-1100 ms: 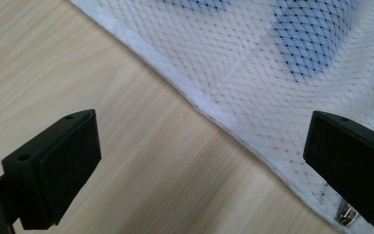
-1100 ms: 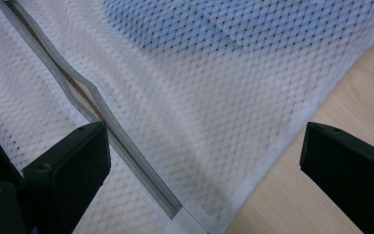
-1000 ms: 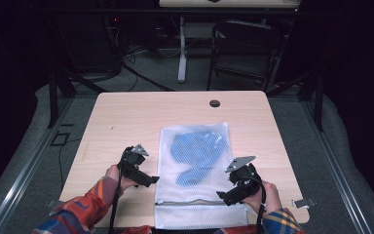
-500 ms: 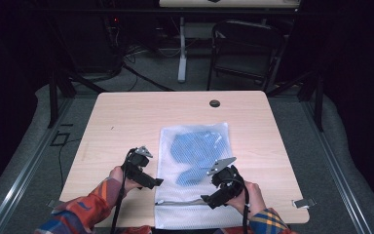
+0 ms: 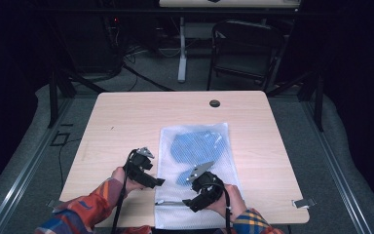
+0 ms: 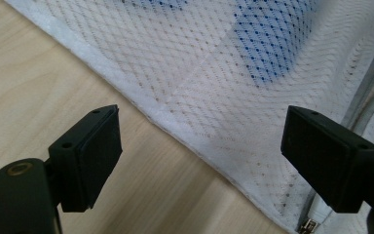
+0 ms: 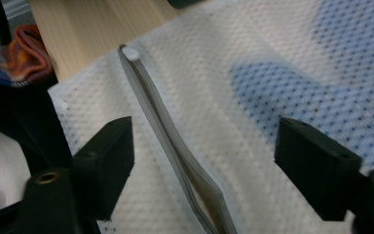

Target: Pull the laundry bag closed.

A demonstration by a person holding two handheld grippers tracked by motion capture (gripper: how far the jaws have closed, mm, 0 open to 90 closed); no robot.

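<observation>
On the near half of the table (image 5: pixel 126 122) lies a white mesh bag (image 5: pixel 195 180), flat on the wood, with a blue cloth (image 5: pixel 193 146) showing through its weave toward the far end of the bag. At the bag's left edge sits the left gripper (image 5: pixel 148 176), held in the person's left hand (image 5: pixel 121 179), and its jaws stand spread wide, nothing between them: in the left gripper view (image 6: pixel 202 156) they straddle the bag's white hem, one jaw over bare wood, the other over mesh, with the blue cloth (image 6: pixel 272 44) beyond and a small metal zip pull (image 6: pixel 308 226) at the bag's near corner. Over the near end of the bag hovers the right gripper (image 5: pixel 200 195), gripped by the right hand (image 5: pixel 229 202). Its jaws are spread wide too, holding nothing. In the right gripper view (image 7: pixel 204 161) the bag's grey zipper (image 7: pixel 170 141) runs between them, one end of it just beside the bag's edge where the wood begins, blue cloth (image 7: pixel 321 92) to one side under the mesh.
</observation>
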